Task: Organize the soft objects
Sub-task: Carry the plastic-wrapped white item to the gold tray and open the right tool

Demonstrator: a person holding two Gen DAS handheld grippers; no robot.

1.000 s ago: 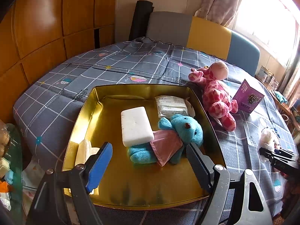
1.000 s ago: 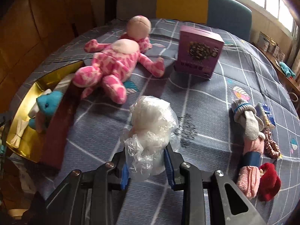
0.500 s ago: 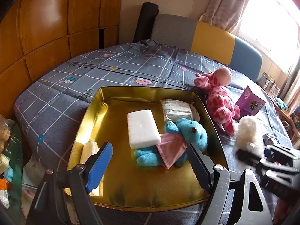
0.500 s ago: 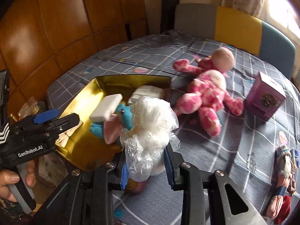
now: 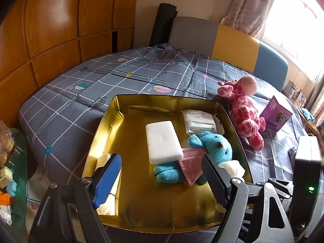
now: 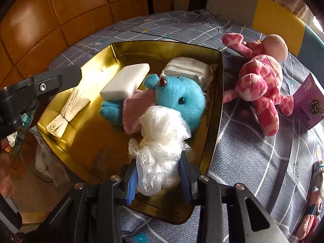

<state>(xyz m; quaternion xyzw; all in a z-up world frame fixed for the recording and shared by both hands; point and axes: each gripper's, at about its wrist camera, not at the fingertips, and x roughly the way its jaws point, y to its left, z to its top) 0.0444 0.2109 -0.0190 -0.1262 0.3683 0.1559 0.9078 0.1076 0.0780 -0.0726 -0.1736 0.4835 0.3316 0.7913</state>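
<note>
Between my right gripper's (image 6: 159, 179) blue pads sits the white plastic-wrapped bundle (image 6: 160, 149); the jaws have just been opening, still brushing it, over the gold tin's (image 6: 212, 121) near corner, blue plush (image 6: 182, 99) just ahead. Left gripper (image 5: 162, 178) hangs wide, empty.

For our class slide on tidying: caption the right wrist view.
Right tongs lower a plastic-wrapped white bundle into the gold tray beside the blue plush.
</note>
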